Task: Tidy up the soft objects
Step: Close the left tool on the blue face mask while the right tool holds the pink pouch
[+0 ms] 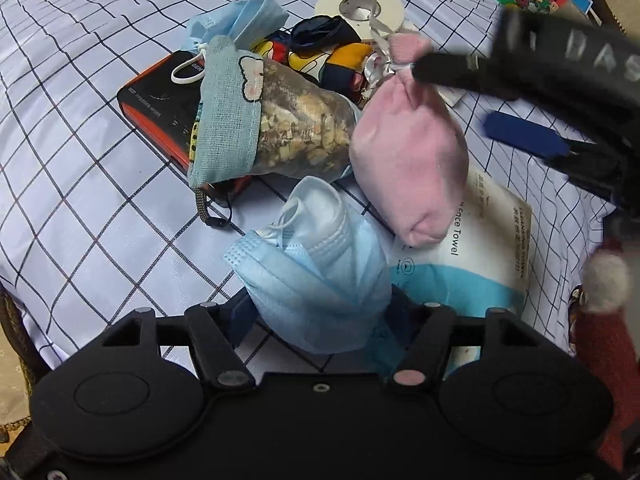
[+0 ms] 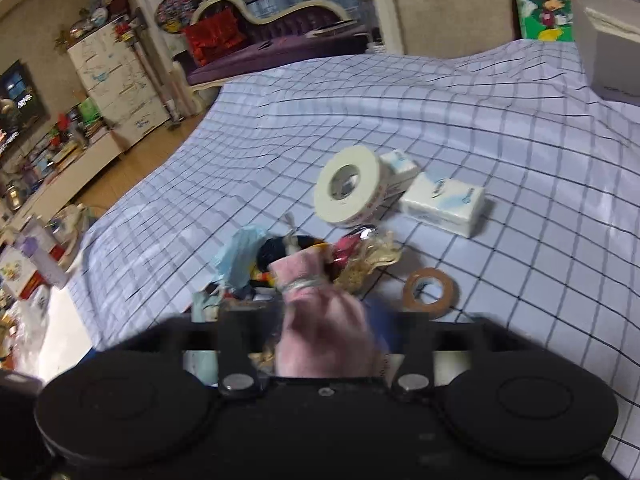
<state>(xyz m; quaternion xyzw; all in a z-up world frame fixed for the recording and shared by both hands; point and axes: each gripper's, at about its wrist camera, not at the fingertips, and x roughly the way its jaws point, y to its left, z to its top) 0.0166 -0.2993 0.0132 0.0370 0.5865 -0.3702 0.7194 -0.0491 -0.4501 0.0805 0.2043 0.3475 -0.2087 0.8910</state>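
Between the fingers of the left gripper (image 1: 320,320) a crumpled light-blue face mask (image 1: 316,276) is seen, its lower folds lying between the two black finger bars; the pads seem to be pressed on it, though their tips are covered by the fabric. At one o'clock from the mask a pink drawstring pouch (image 1: 408,168) is held up by its tied neck, where the right gripper (image 1: 424,70) is clamped beside the silver ribbon. In the right wrist view the same pouch (image 2: 324,332) fills the gap between the blurred fingers of that gripper (image 2: 320,316). At eleven o'clock from the pink pouch a mesh sachet (image 1: 280,120) with a blue cloth collar is laid across a black-and-orange device (image 1: 160,108). Under the pink pouch, at five o'clock, a face towel pack (image 1: 480,248) is spread on the checked cloth (image 1: 80,160). A white tape roll (image 1: 360,8) is set at twelve o'clock, beyond a cartoon-print cloth (image 1: 320,58).
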